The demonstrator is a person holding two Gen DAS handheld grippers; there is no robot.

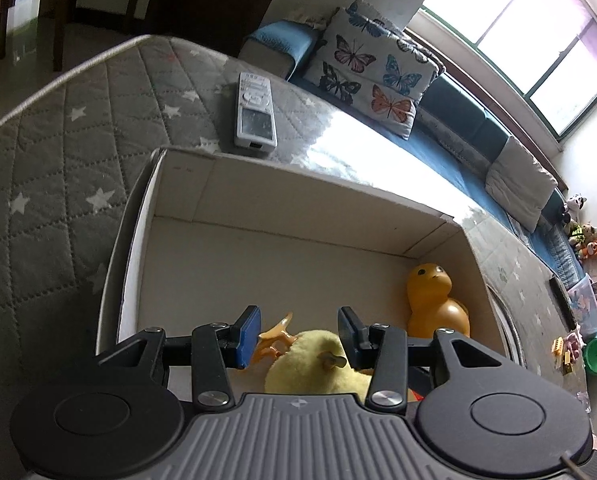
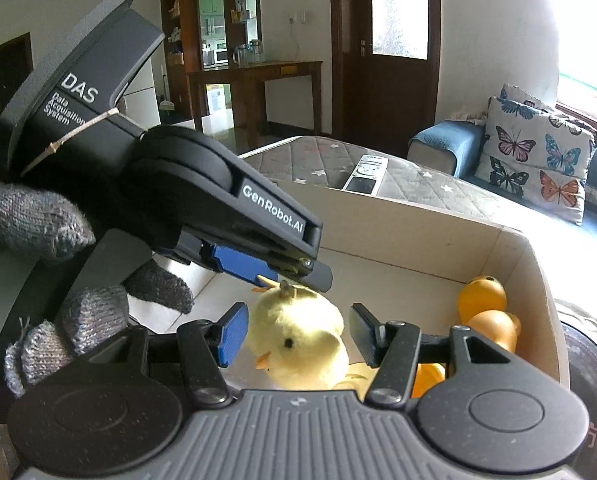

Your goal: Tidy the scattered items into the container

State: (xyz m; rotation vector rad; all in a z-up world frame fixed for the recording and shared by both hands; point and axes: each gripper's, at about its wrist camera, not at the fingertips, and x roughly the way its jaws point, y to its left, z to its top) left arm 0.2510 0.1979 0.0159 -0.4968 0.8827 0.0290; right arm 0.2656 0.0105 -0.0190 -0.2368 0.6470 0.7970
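Left wrist view: we see the left gripper (image 1: 298, 330) above the cardboard box (image 1: 298, 184), its jaws spread wide. The plush chick (image 1: 318, 368) lies between and below the blue pads (image 1: 247, 336); we cannot tell whether either pad touches it. Its orange feet (image 1: 274, 340) point toward the left pad. The orange rubber duck (image 1: 434, 300) stands upright in the box's far right corner, head toward the far wall. A white remote (image 1: 255, 110) lies on the grey quilted mattress (image 1: 58, 152) just beyond the box's far wall, its long axis running away from the box. A butterfly pillow (image 1: 374, 68) leans on the blue sofa (image 1: 466, 120).

Right wrist view: the right gripper (image 2: 298, 334) also has its jaws apart, holding nothing, with the chick (image 2: 298, 340) beyond the gap, beak toward the camera. Only this view shows the left gripper (image 2: 266, 276) from the side, tip down over the chick's feet, and a grey-gloved hand (image 2: 38, 264) gripping it. The duck (image 2: 486, 308) sits against the box's right wall (image 2: 538, 280).
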